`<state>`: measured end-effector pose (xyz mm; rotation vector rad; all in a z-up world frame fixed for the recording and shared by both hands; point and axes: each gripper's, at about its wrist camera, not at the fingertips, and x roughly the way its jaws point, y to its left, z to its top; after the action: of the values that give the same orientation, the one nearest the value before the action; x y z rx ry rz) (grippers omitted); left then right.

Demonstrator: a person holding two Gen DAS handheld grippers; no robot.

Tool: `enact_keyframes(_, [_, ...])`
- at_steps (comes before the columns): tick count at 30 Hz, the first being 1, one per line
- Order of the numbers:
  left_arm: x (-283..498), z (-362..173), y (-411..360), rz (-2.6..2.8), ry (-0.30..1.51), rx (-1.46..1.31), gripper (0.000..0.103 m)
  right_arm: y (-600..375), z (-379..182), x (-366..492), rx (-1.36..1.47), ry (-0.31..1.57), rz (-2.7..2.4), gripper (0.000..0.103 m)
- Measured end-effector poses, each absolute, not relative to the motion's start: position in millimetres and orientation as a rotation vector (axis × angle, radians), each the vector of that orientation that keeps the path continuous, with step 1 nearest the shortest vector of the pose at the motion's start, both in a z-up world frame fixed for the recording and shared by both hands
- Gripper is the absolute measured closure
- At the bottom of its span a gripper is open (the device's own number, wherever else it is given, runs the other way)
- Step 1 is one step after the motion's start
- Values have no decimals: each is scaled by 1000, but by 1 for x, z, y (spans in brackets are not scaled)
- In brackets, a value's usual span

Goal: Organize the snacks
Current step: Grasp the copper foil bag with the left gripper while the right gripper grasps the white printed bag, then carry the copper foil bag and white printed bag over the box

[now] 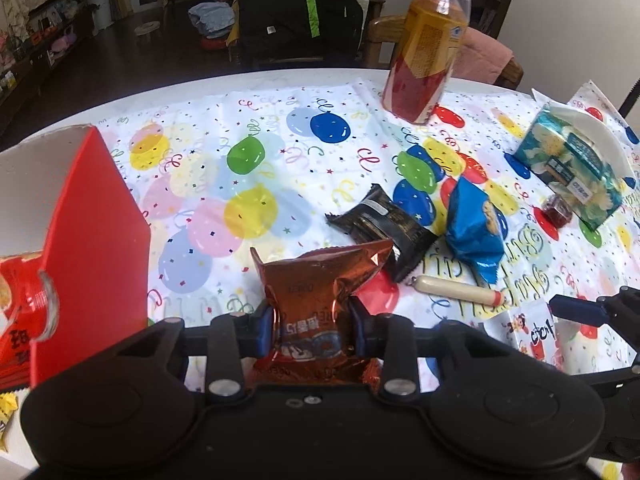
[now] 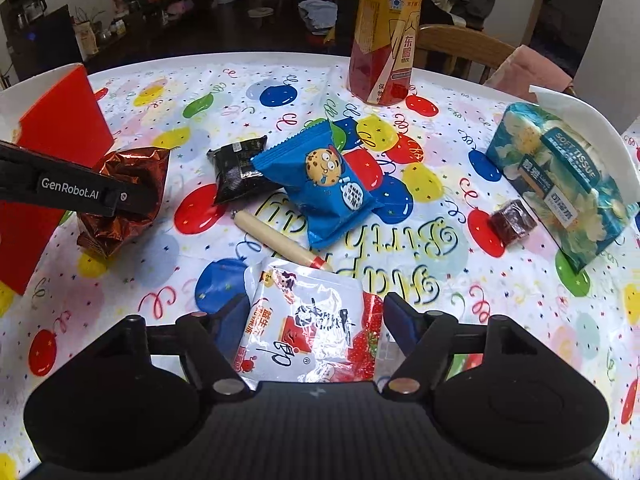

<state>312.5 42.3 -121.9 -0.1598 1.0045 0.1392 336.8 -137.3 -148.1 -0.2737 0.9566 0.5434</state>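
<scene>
We see the bench (image 2: pixel 280 62) under a balloon-print cloth, a red box (image 1: pixel 92 216) at the left edge of the frame. A yellow drink bottle (image 2: pixel 386 36) stands upper centre, a tissue pack (image 2: pixel 560 184) at right. Our left gripper (image 1: pixel 312 320) points level across the bench, clamped on a copper foil snack packet (image 1: pixel 320 280) beside the box. Our right gripper (image 2: pixel 316 320), angled down, has its fingers apart around a white strawberry-print packet (image 2: pixel 308 320) lying at lower centre.
</scene>
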Motion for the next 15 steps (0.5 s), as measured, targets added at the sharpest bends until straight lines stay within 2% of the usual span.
enact_keyframes(15, [253,-96,31,64,988,-175,70,-158,-111,281,-236,937,582,33])
